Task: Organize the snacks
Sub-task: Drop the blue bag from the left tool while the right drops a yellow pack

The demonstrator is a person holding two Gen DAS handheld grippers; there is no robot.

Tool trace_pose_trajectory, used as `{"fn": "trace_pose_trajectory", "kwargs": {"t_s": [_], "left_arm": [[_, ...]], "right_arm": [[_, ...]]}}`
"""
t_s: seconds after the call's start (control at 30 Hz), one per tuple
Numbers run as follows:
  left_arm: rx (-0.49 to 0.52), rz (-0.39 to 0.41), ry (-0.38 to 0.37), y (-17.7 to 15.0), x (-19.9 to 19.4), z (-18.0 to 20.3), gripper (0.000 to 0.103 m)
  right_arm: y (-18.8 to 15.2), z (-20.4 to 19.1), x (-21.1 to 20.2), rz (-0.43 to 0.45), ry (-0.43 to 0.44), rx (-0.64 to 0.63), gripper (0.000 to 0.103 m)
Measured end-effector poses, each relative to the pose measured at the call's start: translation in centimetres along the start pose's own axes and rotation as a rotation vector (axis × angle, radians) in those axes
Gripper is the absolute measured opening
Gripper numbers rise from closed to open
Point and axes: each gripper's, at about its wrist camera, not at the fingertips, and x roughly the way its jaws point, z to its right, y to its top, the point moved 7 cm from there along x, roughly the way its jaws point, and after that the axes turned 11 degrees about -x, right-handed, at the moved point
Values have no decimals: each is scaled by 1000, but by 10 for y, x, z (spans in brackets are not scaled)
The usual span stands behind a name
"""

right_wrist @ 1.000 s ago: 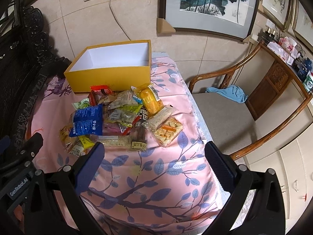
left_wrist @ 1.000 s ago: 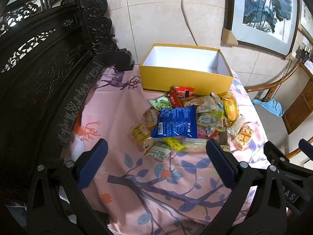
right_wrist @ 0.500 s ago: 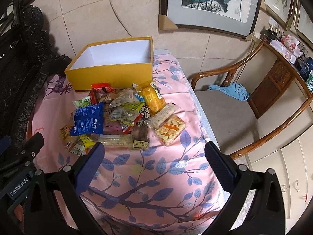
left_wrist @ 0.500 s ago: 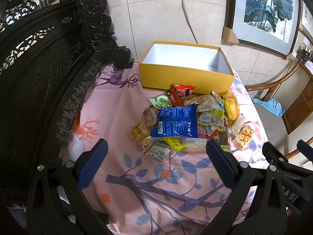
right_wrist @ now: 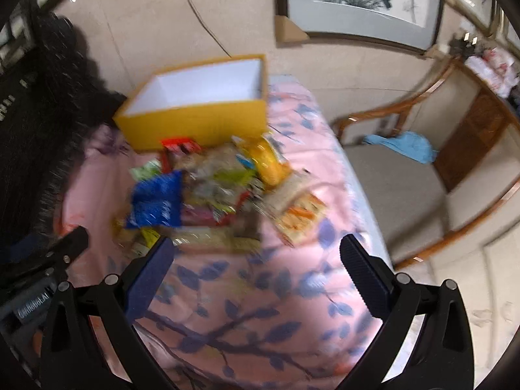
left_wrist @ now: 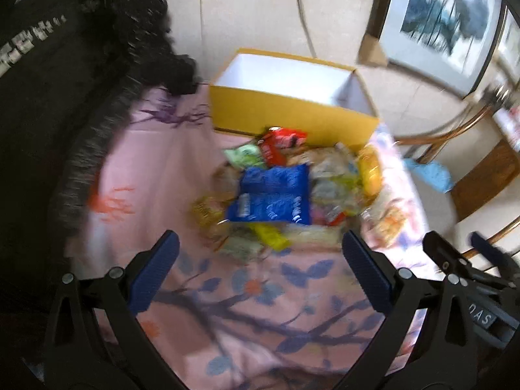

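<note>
Through the left wrist camera I see my left gripper (left_wrist: pixel 258 260) with its jaws wide apart and nothing between them, hovering above the pink floral cloth (left_wrist: pixel 247 321) on the bench. The snack pile (left_wrist: pixel 292 191) lies just ahead at 12 o'clock, in front of the yellow box (left_wrist: pixel 289 117). The box is open at the top with a white interior, and its long axis runs from about 10 o'clock to 4 o'clock. The blue packet (left_wrist: pixel 271 195) sits on top of the heap, its long axis roughly 9 to 3 o'clock. A red packet (left_wrist: pixel 282 141) touches the box's front wall. Everything is smeared by motion blur, so I cannot read labels or separate the smaller wrappers. Part of my right gripper (left_wrist: pixel 468 260) pokes in at 4 o'clock, cut off by the frame.

Through the right wrist camera, my right gripper (right_wrist: pixel 255 256) also has its jaws spread apart and empty. The snack pile (right_wrist: pixel 221 195) lies at 11 o'clock, the blue packet (right_wrist: pixel 156 201) on its left edge, an orange-yellow packet (right_wrist: pixel 269 159) pointing toward 11 o'clock near the yellow box (right_wrist: pixel 198 120). A wooden chair (right_wrist: pixel 416 175) stands at 2 o'clock with a blue rag (right_wrist: pixel 406 143) on its seat. The left gripper's (right_wrist: pixel 68 243) body is cut off at 9 o'clock. This view is blurred too.
</note>
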Motion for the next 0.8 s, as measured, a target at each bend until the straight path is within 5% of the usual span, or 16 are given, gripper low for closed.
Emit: {"fn": "trace_pose_trajectory", "kwargs": {"t_s": [0.13,0.3,0.4,0.57,0.6,0.67,0.73,0.77,0.8], "left_arm": [[41,131,-88,13,20,-4,101],[53,46,4,24,97,-4,101],[82,7,-35,25,132,6,101],[138,-105,-53,3,196,18,101],[127,-87,-62,0,199,17,101],[118,-49,-57,-5,200,16,101],[100,-88,-53,-7,201,16,100],[94,-104,-62,-6,200,17,91],[98,-114,-100,-5,194,20,71]], "right_arm": [[5,30,22,34,-57,-53,102],[31,39,92,10,-7,-100,102],[50,31,145,28,34,-175,102],[48,30,223,-87,83,-272,100],[47,32,224,-76,95,-252,95],[42,38,228,-120,169,-124,55],[39,38,222,-120,148,-99,47],[37,36,214,-112,118,-108,44],[36,35,207,-106,105,-108,44]]}}
